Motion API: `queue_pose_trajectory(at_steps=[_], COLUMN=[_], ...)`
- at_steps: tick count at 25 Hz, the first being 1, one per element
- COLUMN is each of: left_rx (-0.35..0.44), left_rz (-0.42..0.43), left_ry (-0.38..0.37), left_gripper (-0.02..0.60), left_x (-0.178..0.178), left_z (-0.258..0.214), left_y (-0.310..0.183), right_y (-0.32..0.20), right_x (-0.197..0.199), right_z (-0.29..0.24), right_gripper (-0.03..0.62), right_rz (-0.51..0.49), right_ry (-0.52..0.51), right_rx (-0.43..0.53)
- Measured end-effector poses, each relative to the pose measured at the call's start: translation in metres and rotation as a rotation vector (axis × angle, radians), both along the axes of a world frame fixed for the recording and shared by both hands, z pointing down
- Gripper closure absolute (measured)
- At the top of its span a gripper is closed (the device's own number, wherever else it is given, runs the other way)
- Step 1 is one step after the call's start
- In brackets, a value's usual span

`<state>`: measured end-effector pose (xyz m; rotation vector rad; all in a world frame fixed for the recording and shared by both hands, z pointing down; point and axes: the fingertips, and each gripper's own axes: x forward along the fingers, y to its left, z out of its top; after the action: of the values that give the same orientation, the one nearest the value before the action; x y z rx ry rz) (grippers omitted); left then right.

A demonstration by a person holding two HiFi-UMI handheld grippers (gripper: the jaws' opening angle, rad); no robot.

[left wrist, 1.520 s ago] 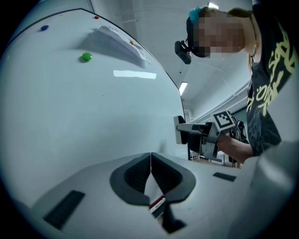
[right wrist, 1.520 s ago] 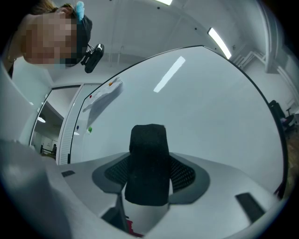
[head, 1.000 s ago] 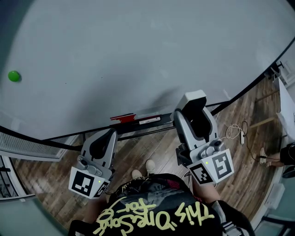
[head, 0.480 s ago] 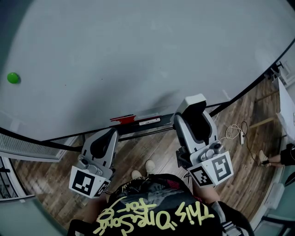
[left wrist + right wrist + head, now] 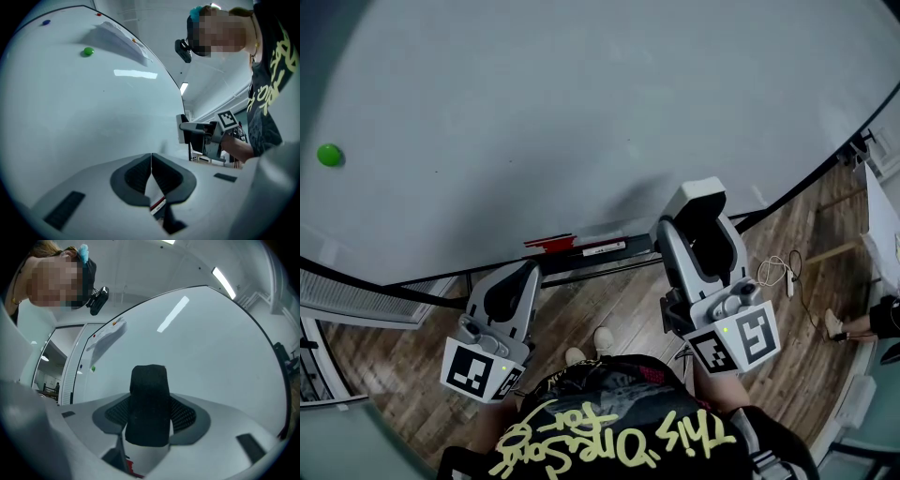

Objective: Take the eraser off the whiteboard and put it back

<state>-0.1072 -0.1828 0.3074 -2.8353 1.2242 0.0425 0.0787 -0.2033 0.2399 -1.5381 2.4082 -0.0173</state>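
The eraser point(image 5: 149, 404), black felt with a white back point(image 5: 698, 199), sits between the pads of my right gripper point(image 5: 700, 220), which is shut on it. It is held close to the lower part of the whiteboard point(image 5: 581, 112); I cannot tell whether it touches. In the left gripper view the eraser point(image 5: 182, 135) shows as a white block at the tip of the right gripper point(image 5: 201, 136). My left gripper point(image 5: 517, 281) hangs lower and to the left, below the board's edge. Its jaws point(image 5: 151, 157) are shut with nothing between them.
A marker tray point(image 5: 609, 251) runs under the board, with a red marker point(image 5: 551, 241) lying in it. A green magnet point(image 5: 329, 155) sticks to the board at far left. A power strip with cable point(image 5: 783, 272) lies on the wooden floor at right.
The right gripper with the eraser dipped slightly, then came back up and a little to the right. The left gripper has not moved.
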Motion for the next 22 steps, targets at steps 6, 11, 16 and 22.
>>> queue_pose_trajectory(at_steps=[6, 11, 16, 22], left_rx=[0.003, -0.002, 0.001, 0.004], left_rz=[-0.010, -0.010, -0.017, -0.026], left_ry=[0.004, 0.003, 0.004, 0.009], left_gripper=[0.571, 0.571, 0.571, 0.571], left_x=[-0.003, -0.002, -0.003, -0.002], left_z=[-0.001, -0.001, -0.001, -0.001], left_y=[-0.001, 0.001, 0.000, 0.000], right_y=[-0.007, -0.015, -0.021, -0.031], right_x=[-0.003, -0.007, -0.012, -0.019], right_z=[-0.014, -0.029, -0.042, -0.053], right_gripper=[0.358, 0.358, 0.358, 0.358], right_rz=[-0.009, -0.018, -0.033, -0.051], right_ry=[0.008, 0.012, 0.015, 0.011], right_rx=[0.028, 0.063, 0.086, 0.097])
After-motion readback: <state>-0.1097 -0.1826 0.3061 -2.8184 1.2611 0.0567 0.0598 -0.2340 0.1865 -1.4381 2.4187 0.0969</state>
